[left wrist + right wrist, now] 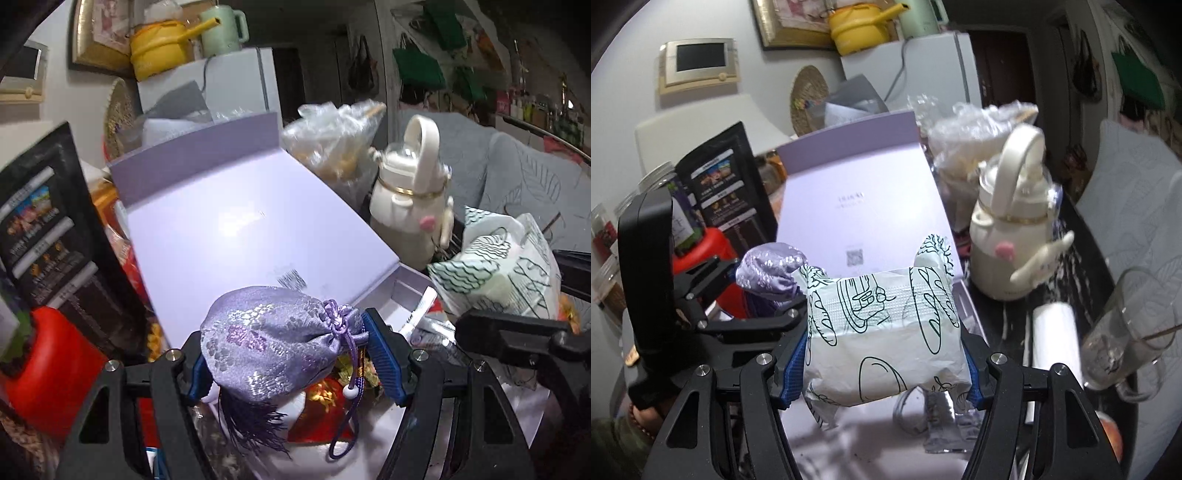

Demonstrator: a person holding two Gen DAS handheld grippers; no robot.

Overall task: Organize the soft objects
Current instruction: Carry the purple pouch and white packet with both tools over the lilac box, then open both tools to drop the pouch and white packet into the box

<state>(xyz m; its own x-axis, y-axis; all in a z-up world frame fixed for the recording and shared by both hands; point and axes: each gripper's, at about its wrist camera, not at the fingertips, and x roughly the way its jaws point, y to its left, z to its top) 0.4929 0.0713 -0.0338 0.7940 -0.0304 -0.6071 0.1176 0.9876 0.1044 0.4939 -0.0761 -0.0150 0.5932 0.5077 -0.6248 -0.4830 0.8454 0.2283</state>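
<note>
Soft lavender brocade drawstring pouch (273, 339), silver and pink flowers woven in, clamped between the blue ribbed pads (380, 354) of the left gripper (288, 354); purple tassel and beaded cord dangling below. Held above the near end of an open pale lilac cardboard gift box (236, 229), over a red and gold embroidered sachet (325, 402) lying in the box tray. In the right wrist view, plump white soft pack printed with dark green line drawings (886, 332) pinched between the blue pads (794, 369) of the right gripper (882, 365), also above the near end of the same box (860, 199). Left gripper (764, 295) seen there just to the left, purple pouch (772, 271) bulging from it, close beside the white pack. Left of the box, a red plastic container (48, 365) and an upright black printed pouch (48, 221). Right of the box, a cream kettle-shaped bottle with arched handle and pink dot (410, 199), a clear glass mug (1134, 332) nearer on the right and a white roll (1052, 332) beside it. Behind the bottle, a crinkled clear plastic bag (332, 136). Farther back, a white appliance (934, 70) topped by a yellow pot (159, 51) and a pale green jug (221, 29); a round woven mat (809, 99) against the wall.
</note>
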